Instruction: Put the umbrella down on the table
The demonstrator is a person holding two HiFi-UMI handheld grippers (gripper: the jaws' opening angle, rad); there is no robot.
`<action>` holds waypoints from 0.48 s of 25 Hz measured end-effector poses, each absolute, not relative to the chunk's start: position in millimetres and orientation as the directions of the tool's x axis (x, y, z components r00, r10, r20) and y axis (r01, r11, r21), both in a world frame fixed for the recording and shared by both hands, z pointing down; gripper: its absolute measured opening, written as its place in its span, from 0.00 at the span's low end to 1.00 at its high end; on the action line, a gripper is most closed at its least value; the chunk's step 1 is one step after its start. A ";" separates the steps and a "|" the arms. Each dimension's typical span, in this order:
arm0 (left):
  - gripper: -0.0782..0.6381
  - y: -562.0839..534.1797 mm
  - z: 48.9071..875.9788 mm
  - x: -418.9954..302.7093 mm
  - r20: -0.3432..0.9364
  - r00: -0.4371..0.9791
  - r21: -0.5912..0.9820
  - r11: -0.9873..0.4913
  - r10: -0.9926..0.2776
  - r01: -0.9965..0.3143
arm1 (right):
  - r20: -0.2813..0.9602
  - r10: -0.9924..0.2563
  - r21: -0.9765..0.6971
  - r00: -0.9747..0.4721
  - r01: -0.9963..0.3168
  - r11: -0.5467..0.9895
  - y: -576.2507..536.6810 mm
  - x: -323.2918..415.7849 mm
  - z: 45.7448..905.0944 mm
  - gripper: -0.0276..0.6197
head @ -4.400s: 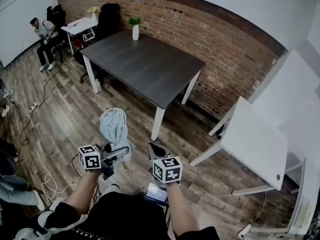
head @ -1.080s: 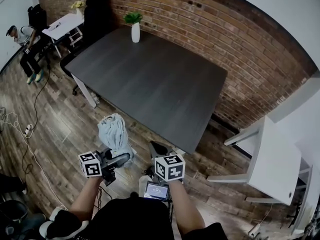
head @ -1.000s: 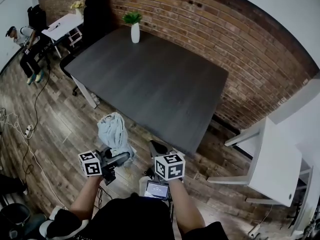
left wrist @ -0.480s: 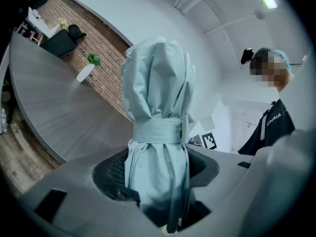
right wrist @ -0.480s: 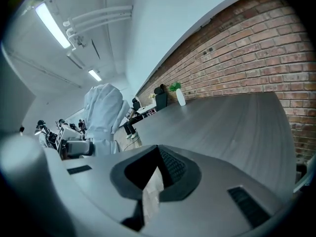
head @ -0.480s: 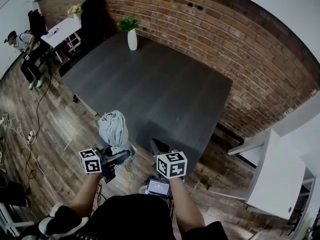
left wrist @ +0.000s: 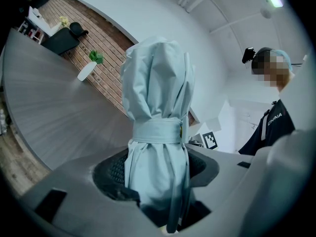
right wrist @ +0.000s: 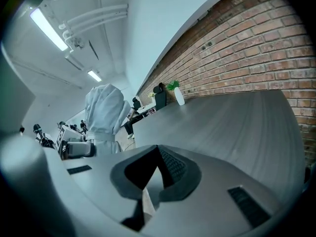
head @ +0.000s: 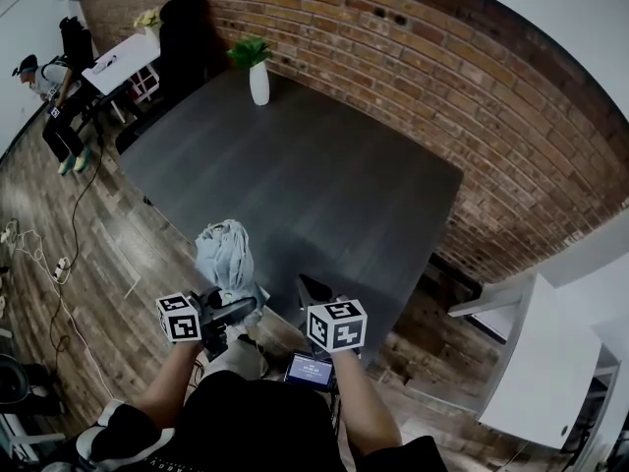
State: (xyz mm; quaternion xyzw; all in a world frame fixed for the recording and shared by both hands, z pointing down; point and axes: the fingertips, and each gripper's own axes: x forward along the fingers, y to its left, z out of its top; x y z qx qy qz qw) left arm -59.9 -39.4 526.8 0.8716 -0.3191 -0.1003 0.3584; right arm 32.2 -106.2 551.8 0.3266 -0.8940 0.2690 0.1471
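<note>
Jaws of the left gripper stand fairly wide, clamped on the folded pale-blue umbrella below its strap (fabric bulging up mid-frame); in the head view it sits lower left, just short of the dark table; the right gripper has its jaws together, empty.

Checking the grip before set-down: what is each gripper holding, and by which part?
The left gripper clamps the folded umbrella by its bunched canopy, just below the strap. The right gripper holds nothing.
</note>
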 end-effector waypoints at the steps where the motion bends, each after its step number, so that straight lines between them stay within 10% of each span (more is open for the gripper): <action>1: 0.46 -44.3 528.2 -61.1 0.054 0.777 0.690 -0.539 -0.627 -0.483 | 0.440 -0.505 -0.385 -0.742 -0.664 0.641 -110.6 30.9 553.0 0.06; 12: 0.46 -139.5 534.3 -80.8 0.028 0.826 0.683 -0.592 -0.563 -0.427 | 0.454 -0.559 -0.360 -0.694 -0.716 0.598 -190.1 15.9 550.1 0.06</action>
